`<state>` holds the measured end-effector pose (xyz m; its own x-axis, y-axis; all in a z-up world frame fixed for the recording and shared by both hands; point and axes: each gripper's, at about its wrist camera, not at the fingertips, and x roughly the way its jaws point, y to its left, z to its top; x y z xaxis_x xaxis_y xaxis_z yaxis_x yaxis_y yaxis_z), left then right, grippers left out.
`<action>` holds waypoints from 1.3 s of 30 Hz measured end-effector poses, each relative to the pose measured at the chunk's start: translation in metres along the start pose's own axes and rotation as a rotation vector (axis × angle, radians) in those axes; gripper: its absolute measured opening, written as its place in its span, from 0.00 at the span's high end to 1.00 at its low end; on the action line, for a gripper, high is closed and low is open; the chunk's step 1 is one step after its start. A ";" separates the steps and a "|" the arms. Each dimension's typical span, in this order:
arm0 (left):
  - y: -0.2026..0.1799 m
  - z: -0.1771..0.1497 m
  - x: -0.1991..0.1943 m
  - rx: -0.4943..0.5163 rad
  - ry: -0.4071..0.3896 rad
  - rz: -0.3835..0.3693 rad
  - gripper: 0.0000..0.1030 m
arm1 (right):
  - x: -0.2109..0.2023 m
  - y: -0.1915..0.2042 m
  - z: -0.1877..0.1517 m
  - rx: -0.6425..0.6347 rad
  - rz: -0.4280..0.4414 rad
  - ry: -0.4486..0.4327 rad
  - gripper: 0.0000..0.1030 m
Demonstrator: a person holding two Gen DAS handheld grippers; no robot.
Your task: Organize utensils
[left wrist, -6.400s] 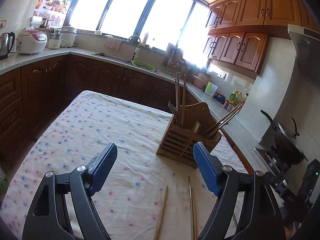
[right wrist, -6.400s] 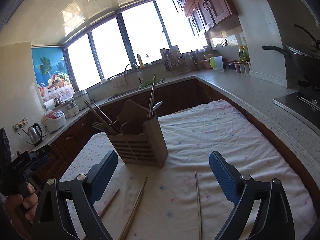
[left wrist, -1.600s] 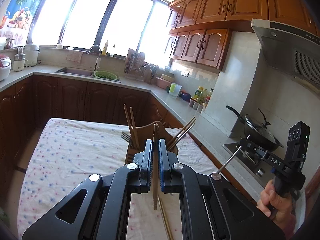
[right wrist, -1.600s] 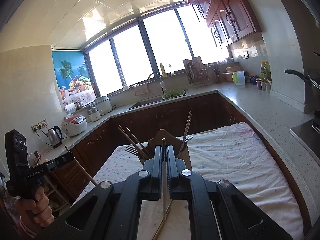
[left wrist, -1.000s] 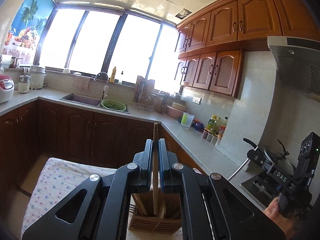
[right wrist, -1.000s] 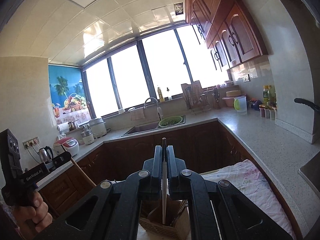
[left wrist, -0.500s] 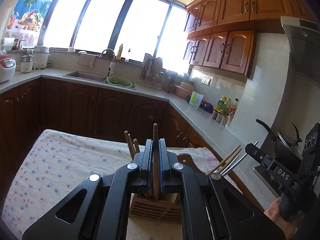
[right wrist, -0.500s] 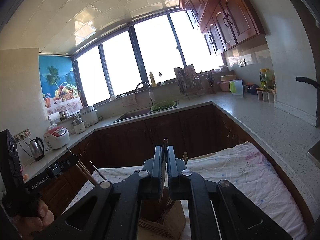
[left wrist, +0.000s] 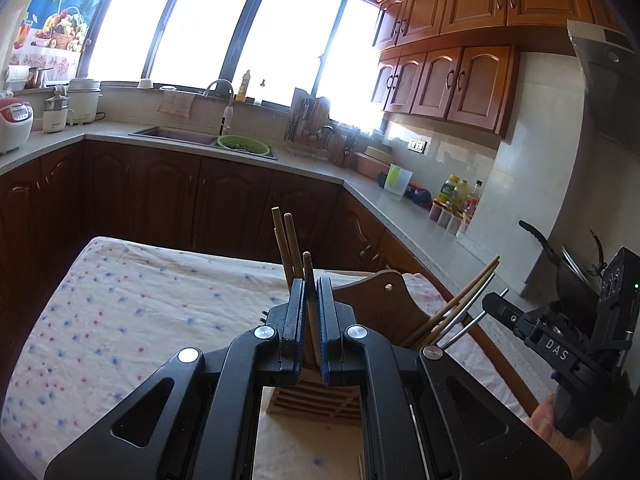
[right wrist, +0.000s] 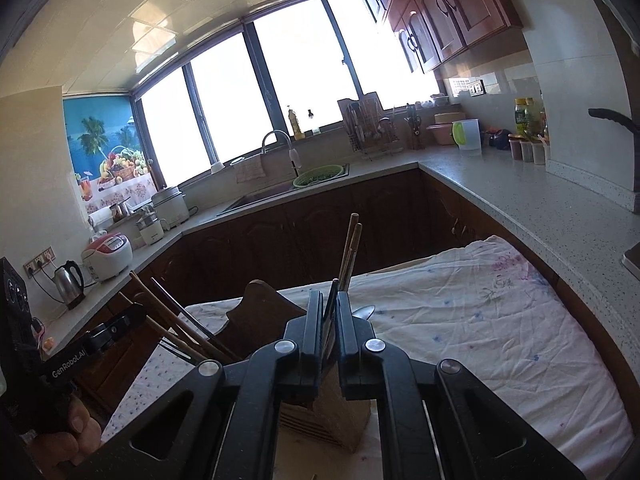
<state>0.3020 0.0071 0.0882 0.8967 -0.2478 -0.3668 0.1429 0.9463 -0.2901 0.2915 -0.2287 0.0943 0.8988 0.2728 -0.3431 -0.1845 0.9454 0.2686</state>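
My left gripper [left wrist: 309, 320] is shut on a wooden chopstick [left wrist: 309, 276] held upright, its lower end down in the wooden utensil holder [left wrist: 312, 396] just below the fingers. Two other chopsticks [left wrist: 285, 240] stand in the holder behind it, and several lean out at its right [left wrist: 460, 300]. My right gripper [right wrist: 330, 320] is shut on a dark thin chopstick [right wrist: 331, 300], tilted, its lower end in the same holder [right wrist: 324, 420]. Two wooden chopsticks [right wrist: 351, 252] stand behind it. A spoon bowl [right wrist: 363, 312] shows by the right finger.
The holder stands on a table with a dotted white cloth [left wrist: 120, 312]. A loose chopstick tip [left wrist: 361, 468] lies on the cloth near me. Dark cabinets and a stone counter [right wrist: 520, 200] ring the table. A wok [left wrist: 568, 268] sits at the right. The other hand-held unit [left wrist: 568, 344] is close at the right.
Both grippers picked chopsticks off the cloth, lifted them, and have now lowered them into the holder. In the last half second both have dropped closer to it.
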 end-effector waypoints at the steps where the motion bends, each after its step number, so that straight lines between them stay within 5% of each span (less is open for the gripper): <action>1: 0.000 0.000 0.000 -0.001 0.001 0.001 0.95 | 0.000 0.000 0.000 0.000 -0.001 0.002 0.94; 17: -0.002 0.002 0.001 0.004 0.018 0.015 0.93 | 0.000 -0.002 0.000 0.020 0.007 0.004 0.86; 19: 0.000 0.001 -0.004 -0.011 0.020 0.007 0.86 | -0.004 -0.005 0.000 0.035 0.007 0.000 0.74; 21: 0.002 -0.001 -0.011 -0.022 0.004 0.010 0.68 | -0.010 -0.008 -0.001 0.058 0.017 -0.010 0.68; 25: 0.006 -0.007 -0.024 -0.045 -0.001 0.013 0.57 | -0.023 -0.015 -0.002 0.097 0.017 -0.038 0.44; 29: 0.016 -0.025 -0.041 -0.091 0.005 0.039 0.28 | -0.032 -0.022 -0.012 0.114 0.027 -0.036 0.35; 34: 0.033 -0.062 -0.062 -0.135 0.066 0.060 0.27 | -0.047 -0.024 -0.044 0.128 0.030 -0.016 0.17; 39: 0.045 -0.099 -0.086 -0.162 0.135 0.081 0.26 | -0.063 -0.021 -0.086 0.118 0.046 0.058 0.12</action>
<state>0.1902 0.0498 0.0190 0.8366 -0.2080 -0.5067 -0.0064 0.9213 -0.3887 0.2043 -0.2505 0.0333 0.8650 0.3288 -0.3789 -0.1742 0.9051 0.3879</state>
